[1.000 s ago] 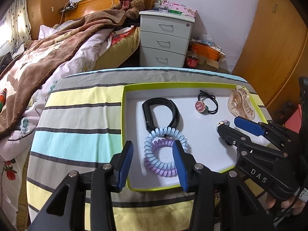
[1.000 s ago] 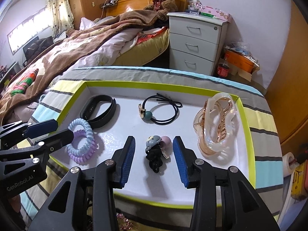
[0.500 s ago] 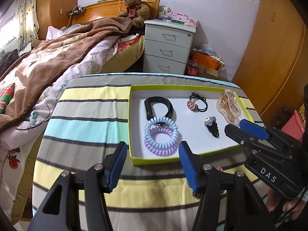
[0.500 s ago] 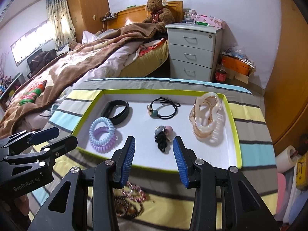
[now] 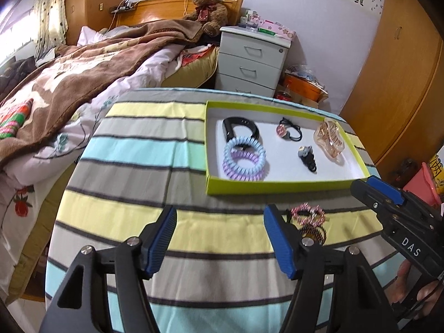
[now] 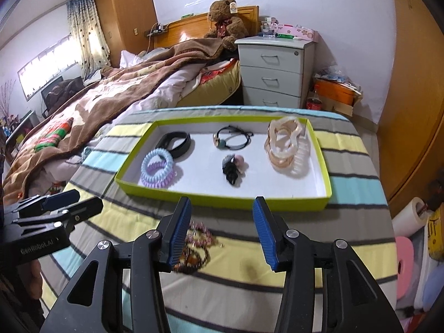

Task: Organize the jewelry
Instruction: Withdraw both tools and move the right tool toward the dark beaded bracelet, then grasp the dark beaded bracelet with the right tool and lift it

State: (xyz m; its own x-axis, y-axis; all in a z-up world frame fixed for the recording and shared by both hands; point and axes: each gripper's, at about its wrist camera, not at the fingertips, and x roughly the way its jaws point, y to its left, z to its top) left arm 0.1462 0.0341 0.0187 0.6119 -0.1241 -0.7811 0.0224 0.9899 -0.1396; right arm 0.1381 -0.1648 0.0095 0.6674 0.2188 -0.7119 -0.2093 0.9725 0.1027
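Partly hidden behind the left tongs' (image 5: 219,238) right finger: a small heap of beaded bracelets (image 5: 309,219), pink on top, darker beneath, lying on the striped counter (image 5: 125,183) just outside the near wall of the lime-green tray (image 5: 277,187). Same heap half covered by the right tongs' (image 6: 222,231) left finger in the right wrist view; bead detail too blurred to count strands. Inside the tray, on its white floor: a black band (image 5: 241,129), with two coiled hair ties (image 5: 244,162), pale blue over lilac, touching its near side; a black elastic with a round charm (image 5: 288,130); a small dark scrunchie clip (image 5: 307,158); a translucent amber claw clip (image 5: 329,140) at the right end. Charm's marking unreadable at this size.

Both tongs spread, nothing between the pads; jaws of each just been opening wider, hovering above bare cloth short of the tray.

Readable: "DAS" in white on the side of the right tongs, seen from the left camera; "GenRobot.AI" on the left tongs, seen from the right camera. Cut off at the lower right edge: fingers of the hand (image 5: 416,294) holding the right tongs. Tag on the teddy bear (image 6: 229,23) too small to read.
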